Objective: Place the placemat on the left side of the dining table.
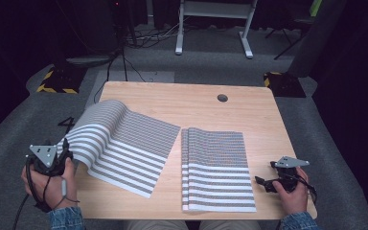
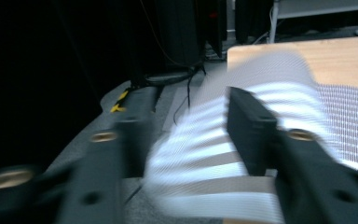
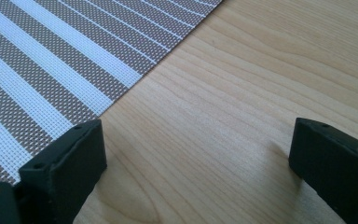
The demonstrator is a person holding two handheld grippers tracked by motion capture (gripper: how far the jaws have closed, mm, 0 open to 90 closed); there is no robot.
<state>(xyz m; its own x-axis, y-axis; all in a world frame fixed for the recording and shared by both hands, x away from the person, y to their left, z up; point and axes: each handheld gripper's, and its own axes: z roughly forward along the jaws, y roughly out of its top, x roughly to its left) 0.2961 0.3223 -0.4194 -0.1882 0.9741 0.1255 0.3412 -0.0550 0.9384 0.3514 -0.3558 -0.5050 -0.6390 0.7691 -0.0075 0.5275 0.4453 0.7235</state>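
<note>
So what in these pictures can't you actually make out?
- Left gripper view: blurred, so whether the left gripper's jaws touch the loose grey-and-white striped woven mat between them is unclear.
- High view: how many mats lie in the striped stack is too small to count.
- High view: the wooden table's near left corner is hidden by the loose mat.
- Right gripper view: the stack's far side is cut off by the frame edge.

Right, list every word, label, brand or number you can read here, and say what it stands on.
None: no readable text anywhere.
Striped placemats and stack: stripes only, no print.
Wooden table: no label.
Yellow-black hazard stripes on floor bases: a pattern, no words.
</note>
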